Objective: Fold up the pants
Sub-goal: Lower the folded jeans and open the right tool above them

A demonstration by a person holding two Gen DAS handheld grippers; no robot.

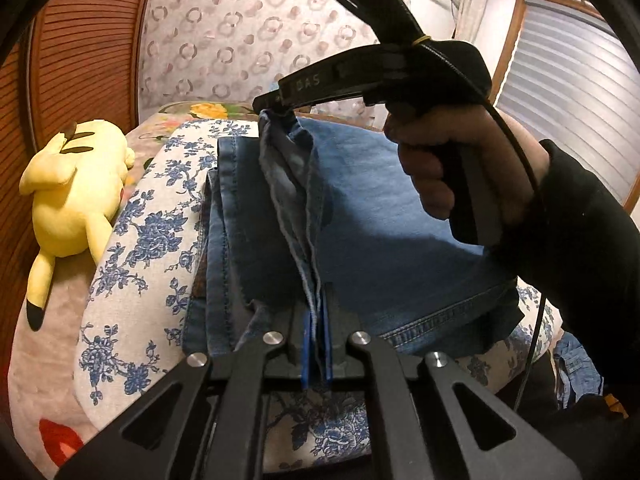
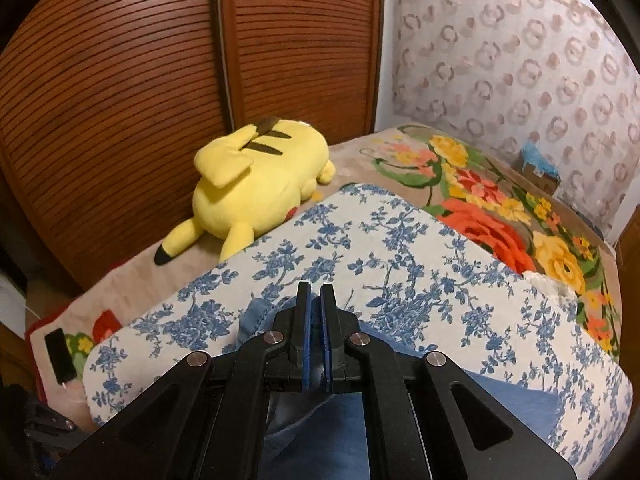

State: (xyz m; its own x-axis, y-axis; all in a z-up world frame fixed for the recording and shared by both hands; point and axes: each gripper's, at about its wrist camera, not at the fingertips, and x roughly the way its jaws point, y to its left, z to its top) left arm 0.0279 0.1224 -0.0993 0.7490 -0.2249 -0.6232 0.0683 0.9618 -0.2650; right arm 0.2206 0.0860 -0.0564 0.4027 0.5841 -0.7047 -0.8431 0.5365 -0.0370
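Blue denim pants (image 1: 360, 216) lie on a blue-flowered white cushion (image 1: 132, 240). My left gripper (image 1: 318, 300) is shut on a raised fold of the denim at the near end. My right gripper (image 1: 266, 106), held in a hand with a black sleeve, is shut on the far end of the same raised fold and lifts it above the flat part. In the right wrist view my right gripper (image 2: 316, 292) pinches denim between its blue pads, and more pants (image 2: 320, 420) hang under it over the cushion (image 2: 400, 248).
A yellow plush toy (image 1: 76, 184) lies left of the cushion, also in the right wrist view (image 2: 256, 184). A flowered blanket (image 2: 500, 216) covers the bed. A slatted wooden wardrobe (image 2: 160, 80) stands behind. A window with blinds (image 1: 568, 92) is at right.
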